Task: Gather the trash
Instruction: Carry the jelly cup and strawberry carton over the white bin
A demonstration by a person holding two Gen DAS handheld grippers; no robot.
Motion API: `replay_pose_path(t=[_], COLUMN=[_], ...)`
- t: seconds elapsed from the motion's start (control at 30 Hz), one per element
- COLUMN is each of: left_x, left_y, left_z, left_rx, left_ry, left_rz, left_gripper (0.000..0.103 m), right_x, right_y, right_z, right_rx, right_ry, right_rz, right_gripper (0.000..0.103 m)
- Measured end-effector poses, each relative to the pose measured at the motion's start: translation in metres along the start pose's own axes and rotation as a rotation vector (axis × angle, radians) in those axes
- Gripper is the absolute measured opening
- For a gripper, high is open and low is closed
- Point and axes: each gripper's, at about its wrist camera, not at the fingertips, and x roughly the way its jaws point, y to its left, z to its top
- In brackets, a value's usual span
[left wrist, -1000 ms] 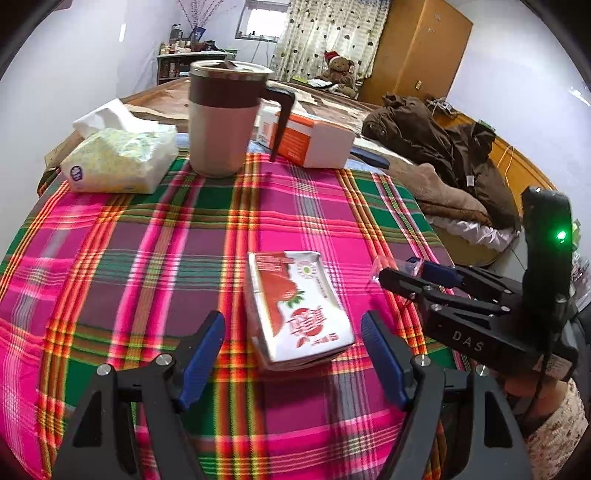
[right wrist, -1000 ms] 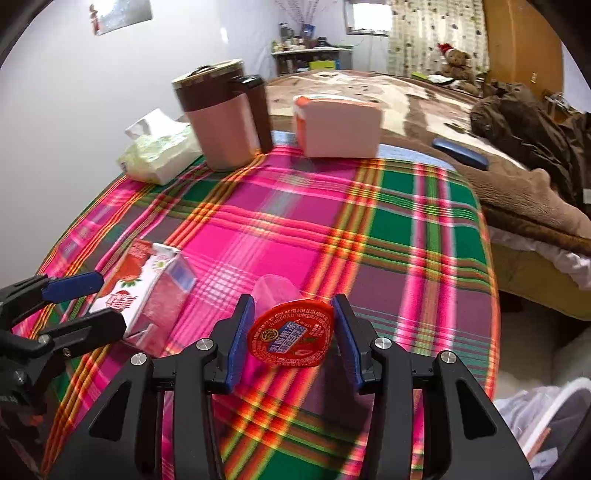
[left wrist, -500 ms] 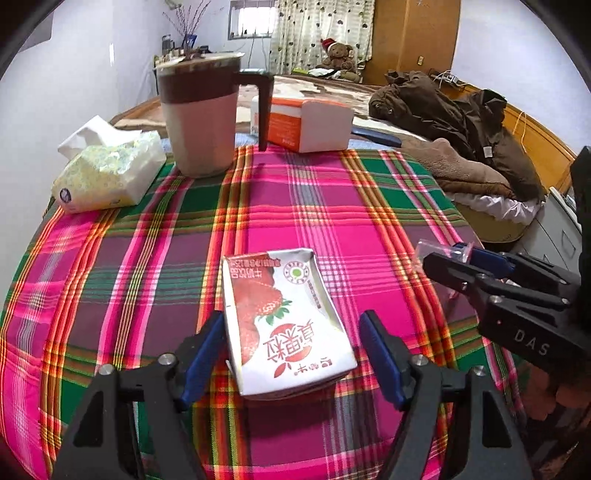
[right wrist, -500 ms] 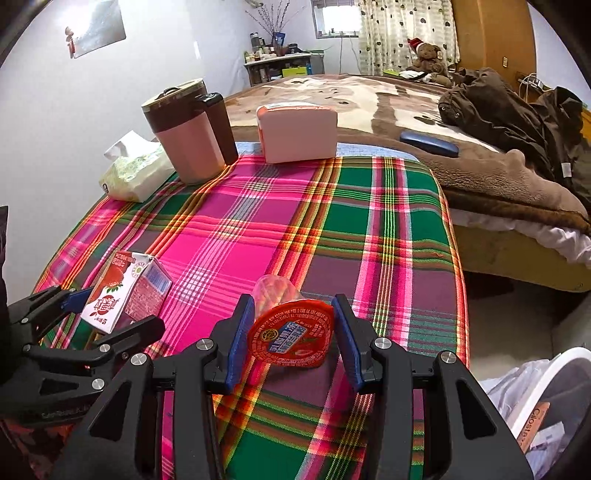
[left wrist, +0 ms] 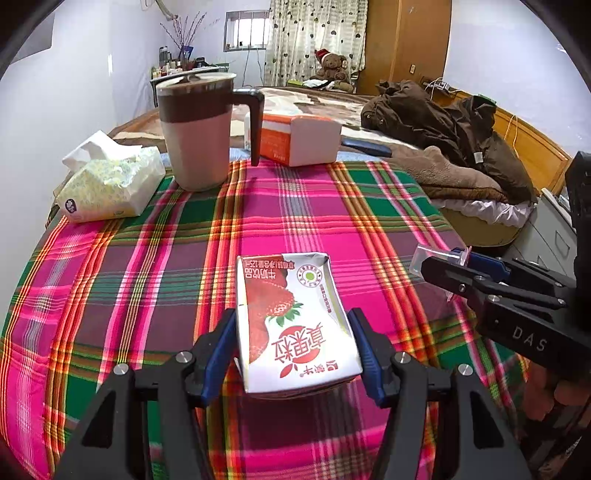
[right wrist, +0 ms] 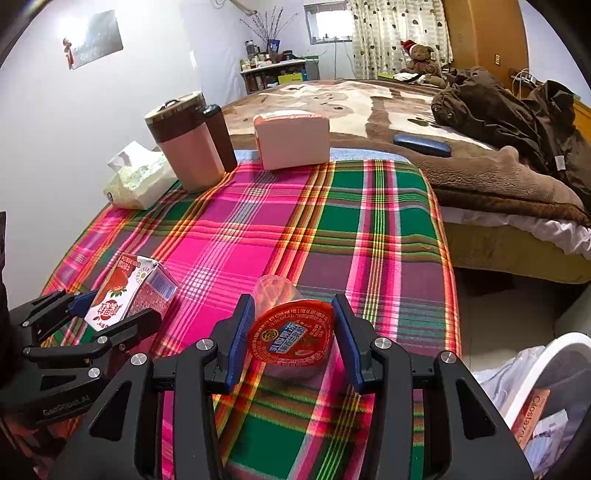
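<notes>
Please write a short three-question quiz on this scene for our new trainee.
1. True or false: the right gripper holds a jelly cup.
2. What lies between the left gripper's closing fingers? A tissue pack; B strawberry milk carton; C jug.
3. Where is the trash bin in the right wrist view?

Key: 1 true. 2 B, the strawberry milk carton. 3 On the floor at lower right, beside the plaid table.

White walls (right wrist: 44, 122); curtained window (left wrist: 245, 35); wooden wardrobe (left wrist: 406, 44); bed (right wrist: 369, 99) under brown blanket; cluttered shelf (right wrist: 273, 70); daylight through window.
</notes>
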Motion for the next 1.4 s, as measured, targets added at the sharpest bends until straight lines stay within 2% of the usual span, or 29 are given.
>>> replay_pose_path(t=[0.17,0.43,0.87,1.07,1.4], left_x=[-0.020,-0.058,-0.100,-0.109,-0.104], left_y=[-0.012,-0.044,-0.120,-0.157,-0.222], left_z=[-0.002,-0.002,-0.009,-0.012,-0.024], left_rx=[0.019,0.065,0.168,0.211,0.282], left_ry=[-0.031,-0.087,-0.143,-0.151,-0.108], left_rz=[-0.008,-0.062,-0.168,-0.222,-0.330], left_gripper=[0.062,0.062,0.062,0.062,0.062], right_x=[-0.017,-0.061,-0.139,-0.164,-0.196], right_y=[-0.004,-0.017,-0.055,-0.078,-0.121], right_z=[-0.005,-0.017,-0.041,-0.054,-0.079], right_rx=[0.021,0.066,0.131,0.171,0.245], right_ry=[-0.028,-0.090,-0.200,-0.226,-0.242], right_rz=[0.000,-0.012,-0.109,-0.164,-0.280], right_gripper=[0.044,0.044,0.045,0.045,0.045])
